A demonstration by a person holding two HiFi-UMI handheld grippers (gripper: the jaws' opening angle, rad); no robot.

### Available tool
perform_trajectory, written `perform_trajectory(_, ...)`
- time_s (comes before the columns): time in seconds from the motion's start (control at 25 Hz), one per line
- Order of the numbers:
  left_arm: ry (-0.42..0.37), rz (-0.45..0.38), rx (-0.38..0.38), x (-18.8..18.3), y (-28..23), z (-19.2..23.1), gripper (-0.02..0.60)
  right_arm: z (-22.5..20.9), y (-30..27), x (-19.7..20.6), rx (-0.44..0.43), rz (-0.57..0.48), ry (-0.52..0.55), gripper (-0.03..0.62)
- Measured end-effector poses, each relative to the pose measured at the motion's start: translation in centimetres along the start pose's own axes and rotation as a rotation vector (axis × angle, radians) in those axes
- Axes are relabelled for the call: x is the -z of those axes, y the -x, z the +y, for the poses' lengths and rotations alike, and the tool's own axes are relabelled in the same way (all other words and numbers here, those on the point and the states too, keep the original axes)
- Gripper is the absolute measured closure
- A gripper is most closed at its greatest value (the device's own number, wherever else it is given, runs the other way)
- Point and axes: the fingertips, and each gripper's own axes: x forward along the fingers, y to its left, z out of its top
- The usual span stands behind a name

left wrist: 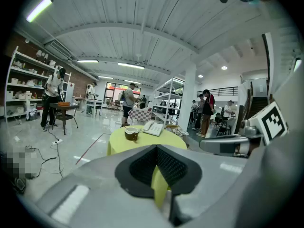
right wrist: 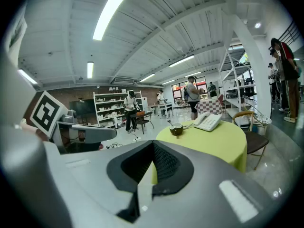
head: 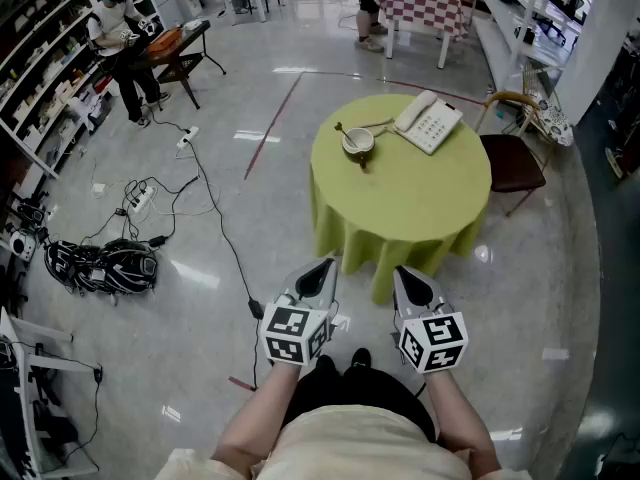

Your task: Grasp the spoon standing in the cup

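The jaws of the left gripper (head: pixel 324 265) are pressed together with nothing between them, and those of the right gripper (head: pixel 404 272) look the same, closed and empty. The two are held side by side just short of the near edge of the round table (head: pixel 420 208) with its yellow-green cloth, their tips aimed towards it and dipping a little. On the far left part of the table sits the cup (head: pixel 358 142). The spoon (head: pixel 343 128) stands in it, its handle rising out and leaning to the left, away from the person. Its long axis runs steeply upward, on a tilt. Spoon and cup are well apart from both pairs of jaws, ahead of them across the table. To the right of the cup, also on the table, lies a white telephone (head: pixel 428 121)
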Motion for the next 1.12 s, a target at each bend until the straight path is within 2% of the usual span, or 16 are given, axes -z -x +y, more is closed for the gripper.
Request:
perform_trajectory(0.8, 0.015, -0.034, -0.038, -0.8, -1.9, -0.8, 0.580, -3.5, 0.8, 0.2, 0.020, -0.025, -0.048, 0.592)
perform_trajectory(0.88, 0.016, -0.034, -0.040, -1.1, -2.1, -0.7, 0.543, -3.7, 0.7, 0.0, 0.022, -0.027, -0.051, 0.592)
perform_trajectory(1.12, 0.013, -0.028, -0.041, -1.6, -2.9, -0.4, 0.511, -4.3, 0.2, 0.0, 0.023, -0.021, -0.064, 0.592)
